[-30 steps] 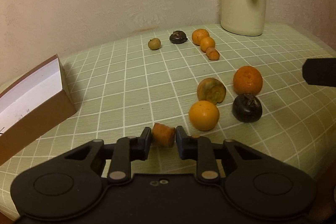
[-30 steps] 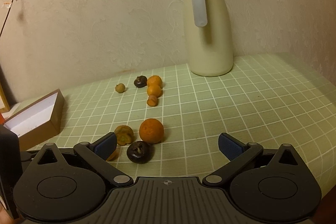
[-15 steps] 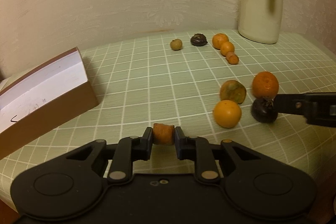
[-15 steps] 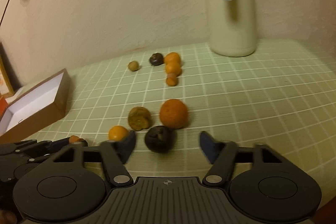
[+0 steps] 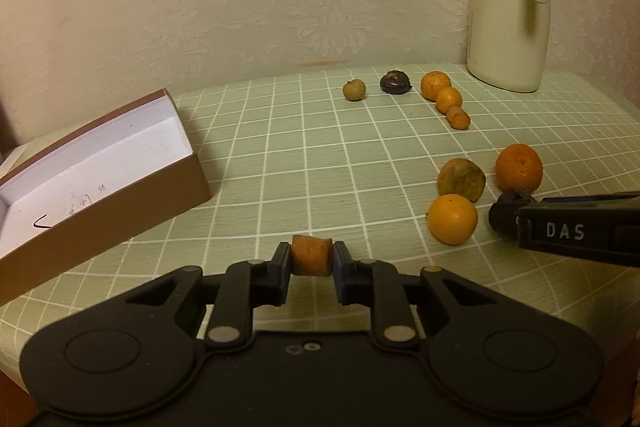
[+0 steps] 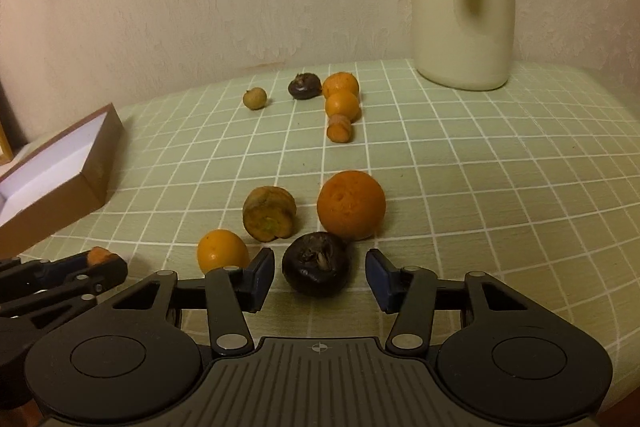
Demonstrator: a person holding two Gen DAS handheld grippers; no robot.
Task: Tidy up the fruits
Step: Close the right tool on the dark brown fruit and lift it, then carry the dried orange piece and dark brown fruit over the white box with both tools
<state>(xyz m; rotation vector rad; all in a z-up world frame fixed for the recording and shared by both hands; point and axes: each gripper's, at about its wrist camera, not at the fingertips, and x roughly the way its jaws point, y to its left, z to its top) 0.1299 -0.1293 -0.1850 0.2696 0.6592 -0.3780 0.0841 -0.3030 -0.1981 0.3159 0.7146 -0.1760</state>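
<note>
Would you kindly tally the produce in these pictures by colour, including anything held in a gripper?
Bright orange round fruits: 4
Orange carrot pieces: 2, one clamped in the left gripper
Dark brown fruits: 2, the near one between the closing jaws of the right gripper, pads not yet touching
Green-brown mottled piece: 1
Small tan fruit: 1
Total: 10

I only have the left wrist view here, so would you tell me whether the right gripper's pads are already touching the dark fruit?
Observer: Not yet. The right gripper is closing, the dark fruit between its pads with gaps both sides.
Operator: Is that fruit resting on the table?
Observer: Yes, and it touches the large orange behind it.
Operator: Thank you. Is my carrot piece visible from there?
Observer: Only its tip, above the left gripper's fingers.
</note>
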